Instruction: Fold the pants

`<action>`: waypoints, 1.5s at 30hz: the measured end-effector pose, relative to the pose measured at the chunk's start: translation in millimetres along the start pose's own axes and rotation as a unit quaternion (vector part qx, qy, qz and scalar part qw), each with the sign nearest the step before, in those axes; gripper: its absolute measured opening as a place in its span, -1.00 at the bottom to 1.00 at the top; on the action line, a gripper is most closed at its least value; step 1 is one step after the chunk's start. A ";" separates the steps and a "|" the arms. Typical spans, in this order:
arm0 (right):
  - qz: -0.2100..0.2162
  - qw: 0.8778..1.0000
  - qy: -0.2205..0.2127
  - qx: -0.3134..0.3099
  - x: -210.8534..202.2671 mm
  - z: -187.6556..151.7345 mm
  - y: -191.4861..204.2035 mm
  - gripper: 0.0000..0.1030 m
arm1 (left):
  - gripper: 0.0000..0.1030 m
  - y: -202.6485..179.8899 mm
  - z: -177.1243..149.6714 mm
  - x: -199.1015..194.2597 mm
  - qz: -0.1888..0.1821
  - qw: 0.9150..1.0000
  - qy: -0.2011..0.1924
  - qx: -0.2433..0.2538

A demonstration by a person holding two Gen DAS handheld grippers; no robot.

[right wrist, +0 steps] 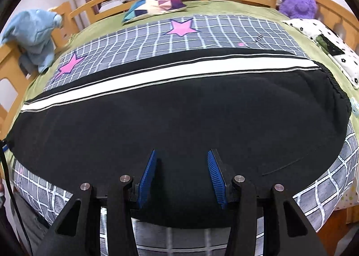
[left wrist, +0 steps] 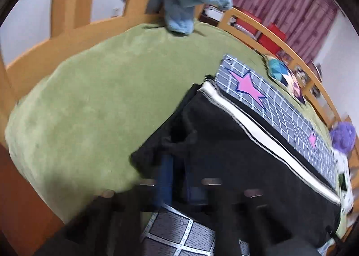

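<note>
Left wrist view: my left claw (left wrist: 177, 166) is clamped on a bunched corner of the black pants (left wrist: 235, 144) at 6 o'clock (blurred, but cloth is pinched between the blue pads). The pants stretch toward 3 o'clock over the grid-and-star sheet (left wrist: 264, 92) on the green bed (left wrist: 101, 99).

Right wrist view: my right claw (right wrist: 181, 173) stands spread wide, gripping nothing, over the pants' (right wrist: 179, 117) near edge; a purple plush (right wrist: 298, 2) sits at 1 o'clock.
</note>
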State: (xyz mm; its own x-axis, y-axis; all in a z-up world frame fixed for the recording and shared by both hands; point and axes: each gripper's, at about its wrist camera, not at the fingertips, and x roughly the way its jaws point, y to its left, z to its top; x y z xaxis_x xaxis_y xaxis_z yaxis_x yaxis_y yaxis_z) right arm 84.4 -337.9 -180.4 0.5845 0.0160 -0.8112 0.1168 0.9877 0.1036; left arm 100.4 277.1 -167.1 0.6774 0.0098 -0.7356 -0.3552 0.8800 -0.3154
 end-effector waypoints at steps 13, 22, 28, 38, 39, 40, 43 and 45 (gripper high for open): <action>0.044 0.996 -0.001 -0.083 -13.0 -17.7 56.2 -0.09 | 0.01 15.5 -13.0 -8.0 0.042 0.999 0.026 -0.002; 0.126 0.983 -0.008 -0.135 -13.5 -44.4 95.7 -0.09 | 0.02 -36.5 -49.3 -10.3 -0.068 0.994 0.078 0.023; 0.090 0.975 -0.013 -0.201 0.4 -63.2 122.7 -0.09 | 0.02 -55.7 -63.2 -9.1 -0.090 0.991 0.094 0.024; 0.081 0.963 -0.046 -0.254 -7.4 -74.3 137.9 -0.84 | -0.02 -55.1 -59.6 10.6 -0.102 0.990 0.092 -0.028; 0.087 0.963 -0.046 -0.249 -7.8 -74.2 135.7 -0.84 | -0.04 -54.4 -59.3 15.3 -0.104 0.989 0.095 -0.039; 0.093 0.964 -0.045 -0.243 -7.4 -73.2 133.5 -0.84 | -0.08 -52.6 -59.1 19.5 -0.106 0.988 0.098 -0.051; 0.101 0.966 -0.049 -0.234 -6.8 -68.1 131.9 -0.87 | -0.86 -51.9 -58.1 25.5 -0.110 0.987 0.106 -0.057; 0.105 0.964 -0.064 -0.234 -13.2 -66.7 133.8 -0.88 | -0.86 -51.1 -56.8 17.0 -0.118 0.987 0.094 -0.053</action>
State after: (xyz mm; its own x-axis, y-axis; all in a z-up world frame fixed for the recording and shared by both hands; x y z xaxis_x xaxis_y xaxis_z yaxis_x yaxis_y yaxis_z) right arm 38.8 -195.6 -194.2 0.6538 0.2330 -0.7199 -0.3723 0.9273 -0.0380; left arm 93.5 205.4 -197.5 0.6219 -0.2867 -0.7287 -0.2740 0.7921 -0.5454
